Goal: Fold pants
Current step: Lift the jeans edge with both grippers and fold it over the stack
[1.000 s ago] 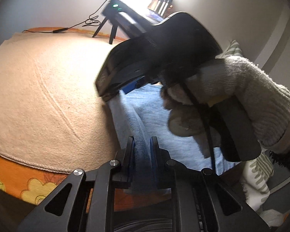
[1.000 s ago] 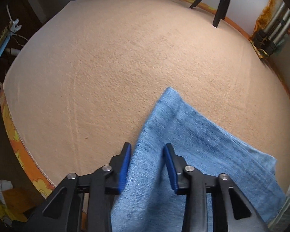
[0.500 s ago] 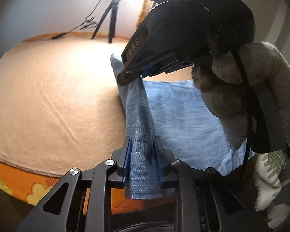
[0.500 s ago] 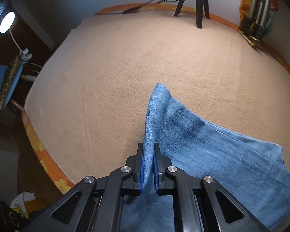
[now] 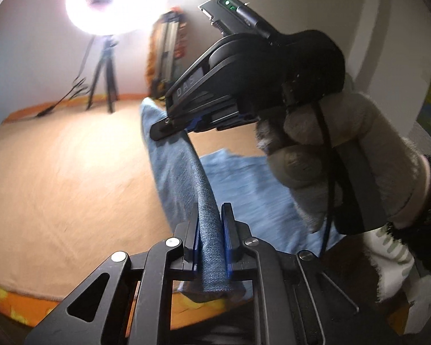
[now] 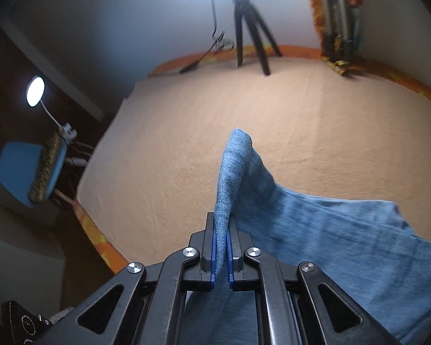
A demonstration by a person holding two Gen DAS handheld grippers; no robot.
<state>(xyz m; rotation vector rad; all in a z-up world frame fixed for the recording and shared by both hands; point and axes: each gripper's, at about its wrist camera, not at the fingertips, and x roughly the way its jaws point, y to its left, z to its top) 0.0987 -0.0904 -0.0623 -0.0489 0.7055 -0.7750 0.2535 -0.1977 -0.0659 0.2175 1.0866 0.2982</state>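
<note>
The left gripper [image 5: 211,238] is clamped on a bunched fold of the blue denim pants [image 5: 186,172], the cloth pinched between its blue pads. Its jaws have just been closing further on that fold. The right gripper [image 6: 221,254] is pressed tight on another stretch of the same raised edge, held in a grey knitted glove [image 5: 344,158]. Between the two grips the denim rises as a ridge; the rest lies on the peach fleece blanket [image 6: 273,100], towards its near right edge. A black tripod [image 6: 248,26] stands at the blanket's far edge.
</note>
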